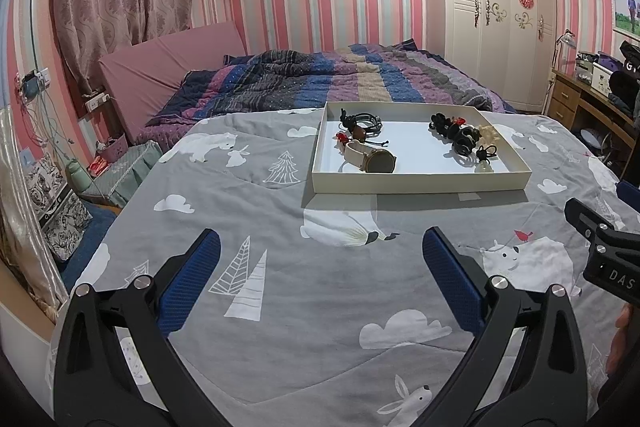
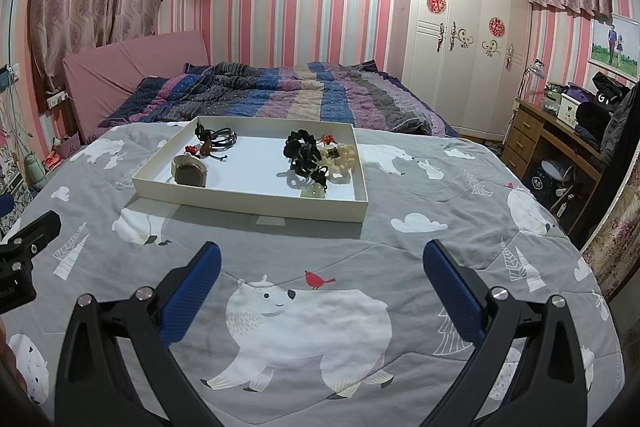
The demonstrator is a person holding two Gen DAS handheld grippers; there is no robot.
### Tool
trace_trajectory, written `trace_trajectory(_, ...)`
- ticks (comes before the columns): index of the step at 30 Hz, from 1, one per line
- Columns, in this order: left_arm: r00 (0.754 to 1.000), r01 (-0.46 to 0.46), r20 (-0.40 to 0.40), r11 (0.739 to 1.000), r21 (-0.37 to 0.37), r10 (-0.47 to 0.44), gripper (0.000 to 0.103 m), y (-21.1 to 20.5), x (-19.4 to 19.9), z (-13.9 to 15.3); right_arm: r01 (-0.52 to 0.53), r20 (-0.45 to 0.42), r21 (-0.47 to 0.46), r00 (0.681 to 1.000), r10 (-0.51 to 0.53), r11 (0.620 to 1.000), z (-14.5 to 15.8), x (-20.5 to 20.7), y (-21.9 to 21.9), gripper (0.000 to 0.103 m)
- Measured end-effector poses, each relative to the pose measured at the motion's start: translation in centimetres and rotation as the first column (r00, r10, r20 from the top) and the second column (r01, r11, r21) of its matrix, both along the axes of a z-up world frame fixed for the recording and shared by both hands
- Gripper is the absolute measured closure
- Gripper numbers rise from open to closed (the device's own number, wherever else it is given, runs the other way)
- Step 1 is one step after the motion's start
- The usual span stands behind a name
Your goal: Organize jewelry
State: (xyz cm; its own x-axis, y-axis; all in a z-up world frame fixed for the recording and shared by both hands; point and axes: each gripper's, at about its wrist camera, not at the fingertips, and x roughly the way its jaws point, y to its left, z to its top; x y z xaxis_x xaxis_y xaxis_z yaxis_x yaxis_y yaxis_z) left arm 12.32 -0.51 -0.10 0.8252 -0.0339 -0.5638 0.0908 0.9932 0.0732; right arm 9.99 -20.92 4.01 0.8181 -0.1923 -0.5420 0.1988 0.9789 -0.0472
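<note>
A shallow, rectangular cream cardboard tray [image 1: 420, 183] [image 2: 248, 201] lies flat on a grey quilt printed with white polar bears, trees and clouds [image 1: 280, 307] [image 2: 400, 259], ahead of both grippers. Inside it, at its left end, a wristwatch with a cream strap and a dark round face [image 1: 370, 157] [image 2: 191, 171] rests near the front wall; behind the watch sit a coil of dark cord bracelets [image 1: 360, 123] [image 2: 220, 138] and a small red ornament [image 1: 341, 137] [image 2: 191, 149]. At the right end lies a cluster of black hair ties and clips [image 1: 456, 135] [image 2: 302, 149], touching a cream-coloured beaded piece [image 1: 490, 135] [image 2: 342, 155], with a pale green pendant [image 1: 483, 167] [image 2: 314, 191] nearest the front wall. The left gripper [image 1: 320, 255] hovers over the quilt short of the tray, blue-padded fingers spread wide, nothing between them. The right gripper [image 2: 322, 259] is likewise released and empty above the bear print. Each gripper's black body shows at the edge of the other's view.
</note>
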Motion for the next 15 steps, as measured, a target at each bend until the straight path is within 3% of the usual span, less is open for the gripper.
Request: trace_trajectory(15, 1.000, -0.016, -0.017, 1.000, -0.016, 0.016, 0.003, 0.31, 0.38, -0.14, -0.002, -0.001, 0.002, 1.000, 0.002, 1.000, -0.02, 0.00, -0.04, 0.002)
